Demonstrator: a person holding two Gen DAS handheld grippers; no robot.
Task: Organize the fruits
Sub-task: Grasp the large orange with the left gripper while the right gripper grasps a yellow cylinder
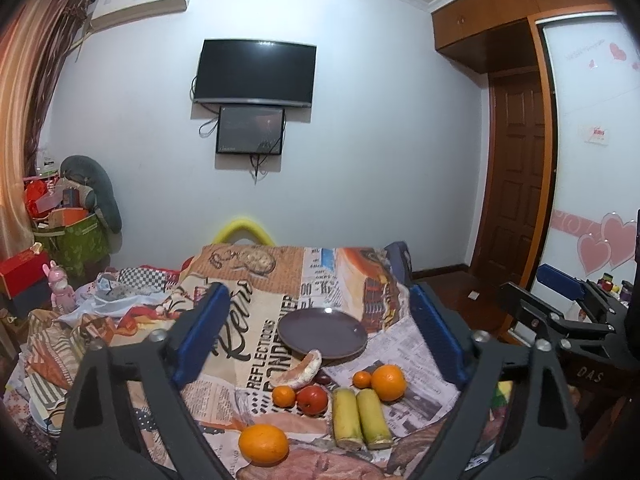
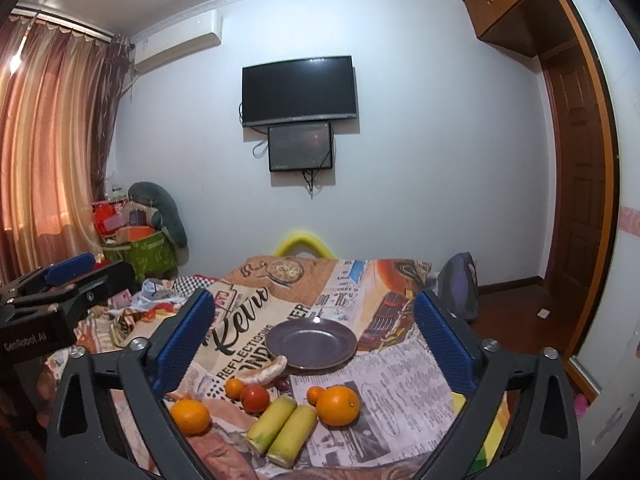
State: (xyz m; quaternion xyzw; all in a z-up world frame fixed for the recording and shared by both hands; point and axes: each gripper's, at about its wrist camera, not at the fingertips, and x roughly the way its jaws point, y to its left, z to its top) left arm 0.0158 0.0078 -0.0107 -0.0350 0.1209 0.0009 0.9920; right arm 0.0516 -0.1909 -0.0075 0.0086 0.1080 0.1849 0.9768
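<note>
A dark purple plate [image 1: 322,332] [image 2: 311,343] lies empty on the printed tablecloth. In front of it lie a peeled citrus wedge [image 1: 299,370] [image 2: 265,370], a red apple [image 1: 312,399] [image 2: 255,397], two large oranges [image 1: 388,382] [image 1: 263,444] [image 2: 338,405] [image 2: 190,416], two small tangerines [image 1: 283,395] [image 1: 361,379], a dark grape [image 1: 323,379] and two yellow-green corn pieces [image 1: 361,418] [image 2: 282,429]. My left gripper [image 1: 320,336] is open and empty above the fruit. My right gripper [image 2: 316,340] is open and empty too, to the right of the left one.
The tablecloth [image 1: 248,320] covers a small table; its right edge drops to a wooden floor [image 1: 460,284]. Clothes and boxes are piled at the left [image 1: 72,240]. A backpack [image 2: 458,284] stands by the table's far right. A TV [image 1: 256,72] hangs on the wall.
</note>
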